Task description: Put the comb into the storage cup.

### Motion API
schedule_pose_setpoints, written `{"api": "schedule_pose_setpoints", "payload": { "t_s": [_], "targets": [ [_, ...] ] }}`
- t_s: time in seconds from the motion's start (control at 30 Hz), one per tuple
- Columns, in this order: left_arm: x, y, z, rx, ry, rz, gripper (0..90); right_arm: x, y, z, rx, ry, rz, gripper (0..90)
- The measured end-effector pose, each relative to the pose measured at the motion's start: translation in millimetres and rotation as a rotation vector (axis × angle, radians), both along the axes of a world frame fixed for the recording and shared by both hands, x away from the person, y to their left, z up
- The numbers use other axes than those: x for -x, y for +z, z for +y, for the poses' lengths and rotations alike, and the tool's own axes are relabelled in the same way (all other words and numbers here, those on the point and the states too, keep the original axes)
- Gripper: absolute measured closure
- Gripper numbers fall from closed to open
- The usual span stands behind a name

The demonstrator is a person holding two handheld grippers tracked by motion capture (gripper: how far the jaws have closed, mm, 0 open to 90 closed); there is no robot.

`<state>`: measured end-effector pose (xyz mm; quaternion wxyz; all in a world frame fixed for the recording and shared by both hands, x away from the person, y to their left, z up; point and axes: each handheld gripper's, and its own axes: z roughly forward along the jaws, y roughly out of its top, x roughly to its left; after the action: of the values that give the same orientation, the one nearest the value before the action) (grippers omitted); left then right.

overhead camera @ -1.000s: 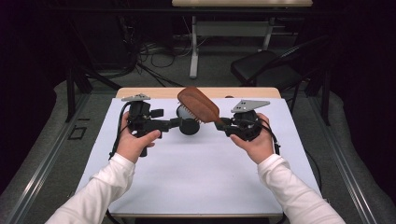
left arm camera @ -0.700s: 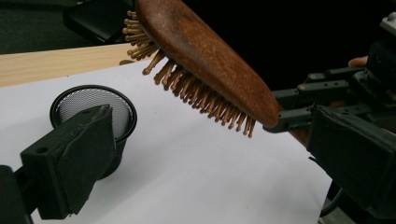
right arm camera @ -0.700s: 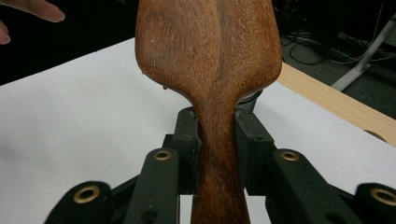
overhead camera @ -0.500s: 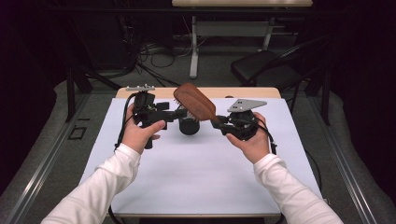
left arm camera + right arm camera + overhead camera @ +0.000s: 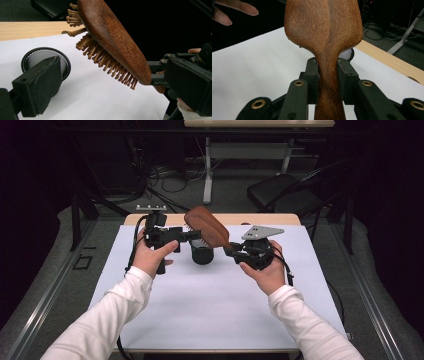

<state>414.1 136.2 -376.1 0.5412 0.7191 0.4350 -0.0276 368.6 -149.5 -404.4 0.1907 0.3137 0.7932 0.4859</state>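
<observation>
Wood, dark and finely grained, forms the hairbrush (image 5: 206, 226): an oval paddle head narrowing to a slim handle, with rows of pale round-tipped wooden pins on its underside. The right tongs (image 5: 234, 250) are clamped on the handle, black pads pressed against both sides, holding the brush tilted in the air with its head raised toward the far edge of the desk (image 5: 210, 310), which is covered by a smooth white sheet. The left tongs (image 5: 192, 236) stand apart, near the brush head's pin side, not visibly touching it. A round black mesh cup (image 5: 201, 254) stands upright on the desk below the brush, between the two hands.
</observation>
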Motion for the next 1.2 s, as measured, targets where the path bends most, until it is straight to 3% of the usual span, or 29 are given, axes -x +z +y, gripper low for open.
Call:
{"api": "schedule_pose_setpoints", "payload": {
  "t_s": [0.77, 0.83, 1.2],
  "targets": [
    [-13.0, -3.2, -26.7, 0.004, -0.018, 0.052, 3.2, 3.5, 0.2, 8.8, -0.021, 0.002, -0.044, 72.1],
    [-14.0, -3.3, -27.4, 0.019, -0.015, 0.056, 3.4, 4.2, 0.2, 9.7, -0.018, 0.007, -0.044, 72.1],
    [-17.3, -1.4, -26.2, 0.045, -0.017, 0.073, 15.0, 4.6, -1.4, 12.6, -0.025, 0.012, -0.052, 72.1]
  ]
}}
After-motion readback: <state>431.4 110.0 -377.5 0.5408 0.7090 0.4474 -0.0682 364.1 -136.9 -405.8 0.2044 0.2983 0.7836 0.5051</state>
